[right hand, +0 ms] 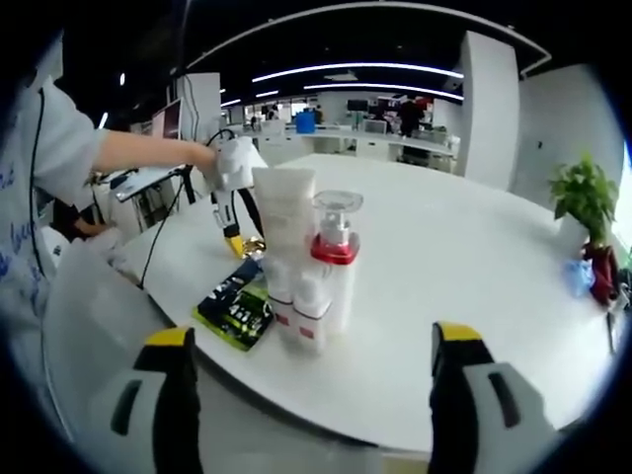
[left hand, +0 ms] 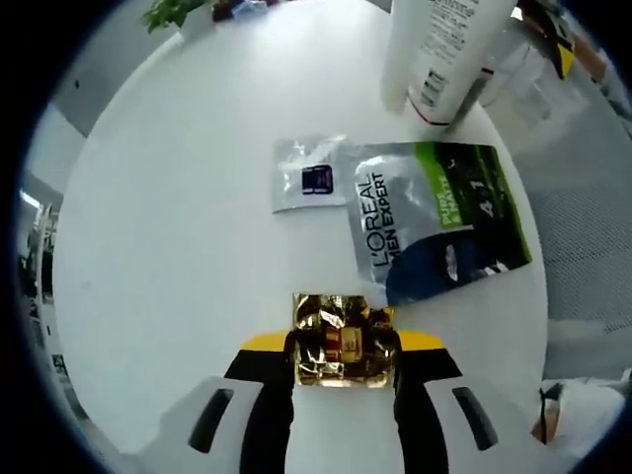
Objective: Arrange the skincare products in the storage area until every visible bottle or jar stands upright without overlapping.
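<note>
My left gripper (left hand: 342, 348) is shut on a shiny gold foil packet (left hand: 340, 341) just above the white table (left hand: 178, 237). Beyond it lie a dark L'Oreal Men Expert sachet (left hand: 434, 217) and a small silver sachet (left hand: 308, 176), both flat. A white tube (left hand: 439, 54) stands at the far edge. In the right gripper view, my right gripper (right hand: 311, 370) stands open, short of a white tube (right hand: 286, 237) and a clear pump bottle with a red collar (right hand: 334, 257), both upright. The left gripper (right hand: 235, 202), held by a hand, hovers behind them over the gold packet (right hand: 254, 244). The dark sachet (right hand: 235, 308) lies by the tube.
A potted green plant (right hand: 585, 202) stands at the table's right side, and it (left hand: 173, 12) sits at the far rim in the left gripper view. A person's sleeve (right hand: 44, 138) is at the left. Desks and monitors fill the room behind.
</note>
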`<move>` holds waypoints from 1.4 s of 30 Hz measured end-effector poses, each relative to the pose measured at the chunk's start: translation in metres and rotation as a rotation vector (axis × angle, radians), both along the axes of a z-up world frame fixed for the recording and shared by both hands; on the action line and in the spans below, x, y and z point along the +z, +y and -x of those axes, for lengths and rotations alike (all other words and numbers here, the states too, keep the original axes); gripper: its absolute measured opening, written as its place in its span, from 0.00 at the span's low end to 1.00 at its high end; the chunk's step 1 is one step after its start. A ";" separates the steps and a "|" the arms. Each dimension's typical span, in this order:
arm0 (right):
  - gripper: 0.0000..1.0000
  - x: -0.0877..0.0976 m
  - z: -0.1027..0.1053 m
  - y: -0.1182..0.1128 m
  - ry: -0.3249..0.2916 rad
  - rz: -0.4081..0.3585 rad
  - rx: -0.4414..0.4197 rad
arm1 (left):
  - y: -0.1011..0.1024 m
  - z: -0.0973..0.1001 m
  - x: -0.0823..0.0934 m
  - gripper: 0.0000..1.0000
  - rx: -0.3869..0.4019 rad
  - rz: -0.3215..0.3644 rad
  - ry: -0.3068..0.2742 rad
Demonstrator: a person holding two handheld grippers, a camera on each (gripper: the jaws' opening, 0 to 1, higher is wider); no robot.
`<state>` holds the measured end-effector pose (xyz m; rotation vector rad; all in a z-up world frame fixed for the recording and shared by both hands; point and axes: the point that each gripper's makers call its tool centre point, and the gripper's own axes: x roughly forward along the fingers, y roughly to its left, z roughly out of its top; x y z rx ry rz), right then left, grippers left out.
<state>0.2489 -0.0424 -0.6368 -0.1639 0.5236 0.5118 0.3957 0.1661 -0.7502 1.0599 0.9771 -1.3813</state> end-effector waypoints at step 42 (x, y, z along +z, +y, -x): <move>0.99 0.000 -0.001 0.000 -0.014 0.004 0.015 | 0.016 0.039 0.001 0.36 0.090 -0.030 -0.001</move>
